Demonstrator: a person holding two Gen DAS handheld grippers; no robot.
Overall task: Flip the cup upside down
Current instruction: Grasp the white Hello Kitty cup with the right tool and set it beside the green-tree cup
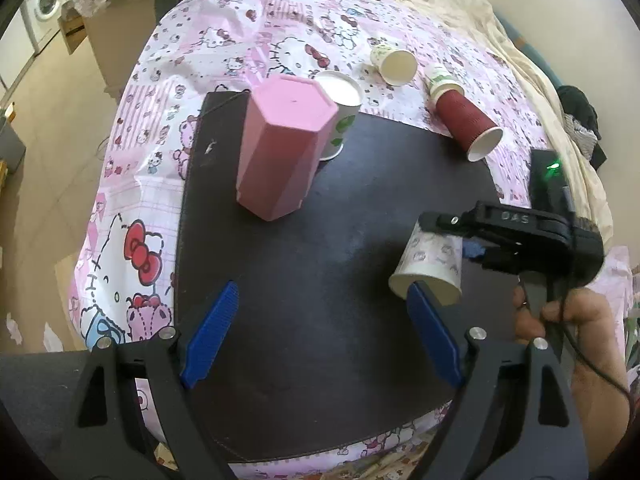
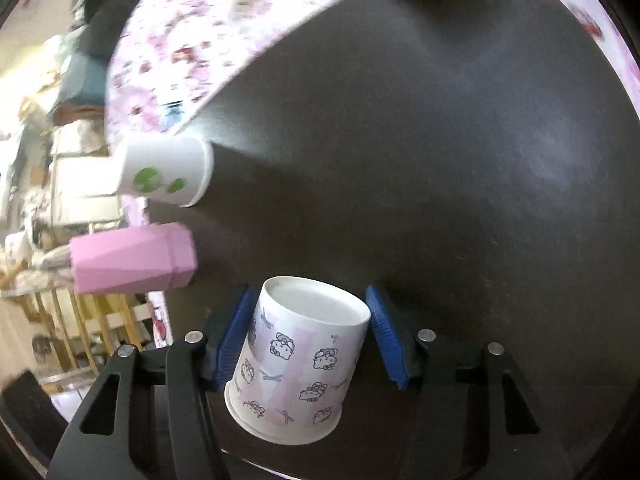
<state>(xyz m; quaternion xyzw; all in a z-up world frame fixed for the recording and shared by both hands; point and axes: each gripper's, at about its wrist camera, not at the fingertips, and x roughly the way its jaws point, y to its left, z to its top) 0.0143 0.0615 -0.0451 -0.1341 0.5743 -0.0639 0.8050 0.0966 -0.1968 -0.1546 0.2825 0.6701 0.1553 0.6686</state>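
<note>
A: Left to right, quick. Our left gripper hovers over the near part of the black mat. Its blue fingers are spread and there's nothing between them.

B: Agreed, it's idle. Then the pink hexagonal cup stands mouth-down on the mat's far left part. A white cup with green print is just behind it at the mat's far edge. Neither is ours to handle.

A: The task thing is the kitty-print paper cup, over the mat's right part. It's tilted, with its base pointing away from the right wrist camera and its mouth towards it.

B: The right gripper has a pad on each side of it. The left-hand pad lies flat on the wall. The other seems to touch only near the base, and the fisheye makes that hard to read. We call it clamped on the cup.

A: So we judge the step as the grasp, with the flip not yet made. We can't tell whether the rim rests on the mat or hangs clear.

B: Next we'd lift it clear, roll the wrist until the mouth faces the mat, and set it down on bare mat well apart from the pink cup. We'd keep the squeeze gentle, since thin paper probably dents.
</note>
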